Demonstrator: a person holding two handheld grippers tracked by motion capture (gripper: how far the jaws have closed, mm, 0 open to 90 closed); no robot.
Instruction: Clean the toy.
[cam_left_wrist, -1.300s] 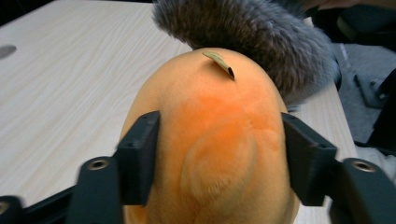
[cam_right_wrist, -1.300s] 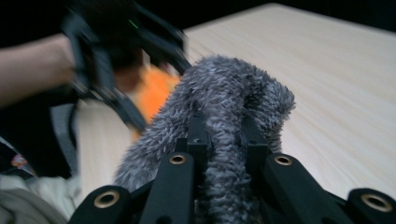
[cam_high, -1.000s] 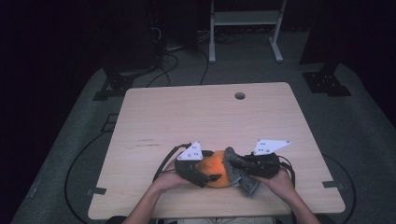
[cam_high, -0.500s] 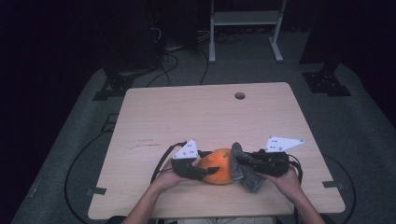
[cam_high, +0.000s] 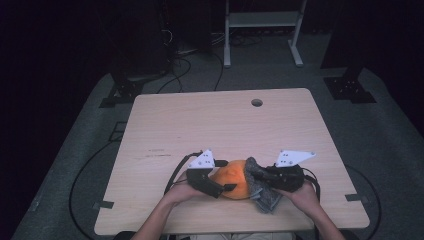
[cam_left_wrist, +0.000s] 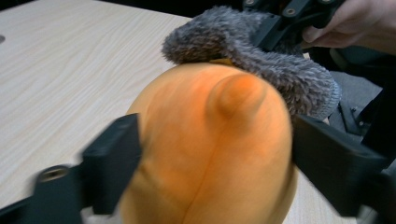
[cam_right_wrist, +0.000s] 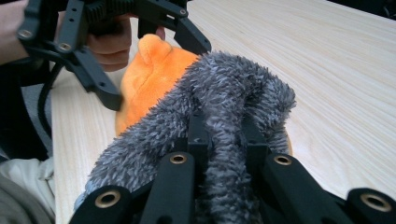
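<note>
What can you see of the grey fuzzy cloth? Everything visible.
The grey fuzzy cloth looks like plush, long-piled fabric with a knit-looking hem at one end. It is bunched into a fold, pinched in the shut right claw, and drapes over the top and far side of the orange plush toy. In the high view it lies at the toy's right, its lower end resting on the wooden table near the front edge.

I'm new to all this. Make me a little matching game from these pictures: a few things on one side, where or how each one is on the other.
1. orange toy
2. grey fuzzy cloth
3. round hole
4. table

a. far side of the tabletop
b. pinched in the right gripper
c. between the left gripper's jaws
d. light wood

Pairs: 1-c, 2-b, 3-a, 4-d
</note>
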